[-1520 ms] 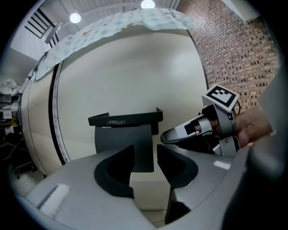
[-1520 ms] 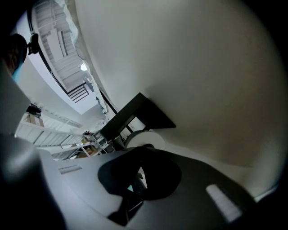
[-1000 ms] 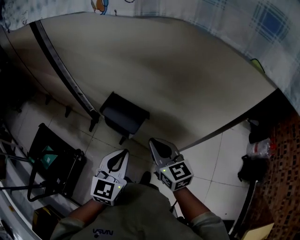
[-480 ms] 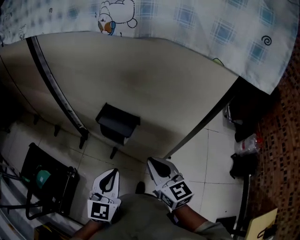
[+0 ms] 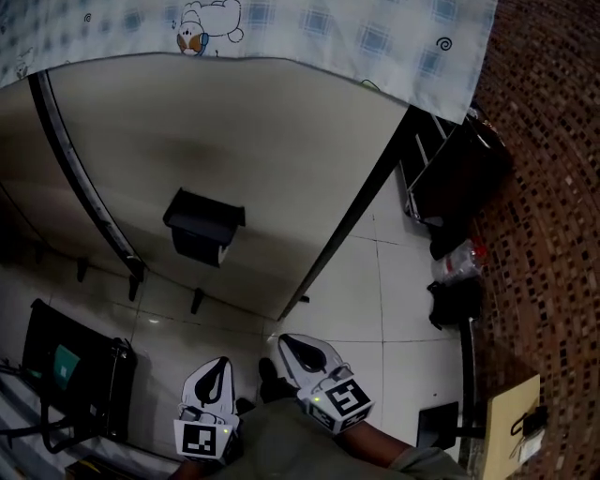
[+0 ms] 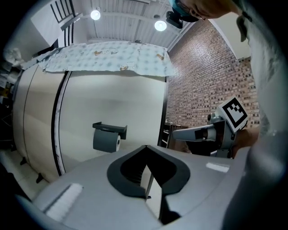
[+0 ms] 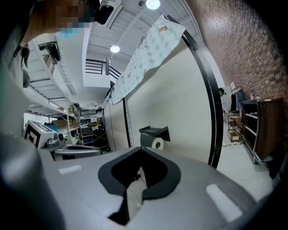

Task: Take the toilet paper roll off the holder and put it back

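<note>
Beige partition panel (image 5: pixel 281 150) fills middle, far side. Blue-checked cloth (image 5: pixel 309 28) with cartoon print draped over its top edge. Black strip (image 5: pixel 82 178) runs down panel at left; second black strip (image 5: pixel 361 202) edges panel at right. White floor tiles (image 5: pixel 394 300) below. Brick wall (image 5: pixel 553 187) at right, dark shelf unit (image 5: pixel 450 173) against it. Clear plastic bag (image 5: pixel 455 262) and black bag (image 5: pixel 457 302) on floor just beside. Tan board (image 5: pixel 511 427) with black clip near right. Black cart (image 5: pixel 112 375) near left, teal item (image 5: pixel 64 361) on it. Ceiling lamps (image 6: pixel 160 25) lit. Storage racks (image 7: pixel 76 126) far left.
</note>
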Demonstrator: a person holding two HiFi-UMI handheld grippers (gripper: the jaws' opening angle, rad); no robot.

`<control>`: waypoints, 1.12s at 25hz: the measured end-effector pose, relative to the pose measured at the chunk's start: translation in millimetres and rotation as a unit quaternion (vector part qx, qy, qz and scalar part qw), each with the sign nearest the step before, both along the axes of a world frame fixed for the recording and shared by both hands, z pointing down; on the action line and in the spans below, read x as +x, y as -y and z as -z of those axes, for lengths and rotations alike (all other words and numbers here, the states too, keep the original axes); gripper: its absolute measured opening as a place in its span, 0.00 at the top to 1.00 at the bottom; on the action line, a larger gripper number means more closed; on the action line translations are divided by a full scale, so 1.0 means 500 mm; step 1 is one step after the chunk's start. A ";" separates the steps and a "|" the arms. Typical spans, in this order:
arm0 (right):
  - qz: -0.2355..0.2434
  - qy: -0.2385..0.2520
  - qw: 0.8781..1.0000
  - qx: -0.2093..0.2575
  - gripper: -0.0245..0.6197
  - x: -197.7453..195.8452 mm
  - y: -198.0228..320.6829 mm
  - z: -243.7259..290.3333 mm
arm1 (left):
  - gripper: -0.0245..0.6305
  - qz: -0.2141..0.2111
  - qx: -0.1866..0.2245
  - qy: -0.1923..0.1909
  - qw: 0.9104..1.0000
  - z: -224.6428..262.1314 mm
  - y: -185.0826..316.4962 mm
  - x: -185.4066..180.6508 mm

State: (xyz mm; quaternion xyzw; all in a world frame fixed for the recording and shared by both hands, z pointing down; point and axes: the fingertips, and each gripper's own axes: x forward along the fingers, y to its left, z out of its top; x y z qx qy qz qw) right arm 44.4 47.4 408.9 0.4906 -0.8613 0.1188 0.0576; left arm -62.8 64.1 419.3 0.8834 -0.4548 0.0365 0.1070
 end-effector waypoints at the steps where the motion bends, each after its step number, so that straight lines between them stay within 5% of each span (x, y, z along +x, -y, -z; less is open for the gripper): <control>1: -0.002 0.000 1.000 -0.002 0.96 0.002 -0.018 -0.003 | 0.95 -0.004 0.003 0.001 1.000 0.002 -0.014 0.006; 16: 0.011 0.009 0.999 0.037 0.96 0.123 -0.157 0.034 | 0.95 0.010 0.048 0.004 0.999 0.042 -0.137 0.147; 28: 0.074 0.016 0.997 0.011 0.96 0.248 -0.225 -0.021 | 0.95 0.093 0.031 0.026 0.995 0.017 -0.202 0.267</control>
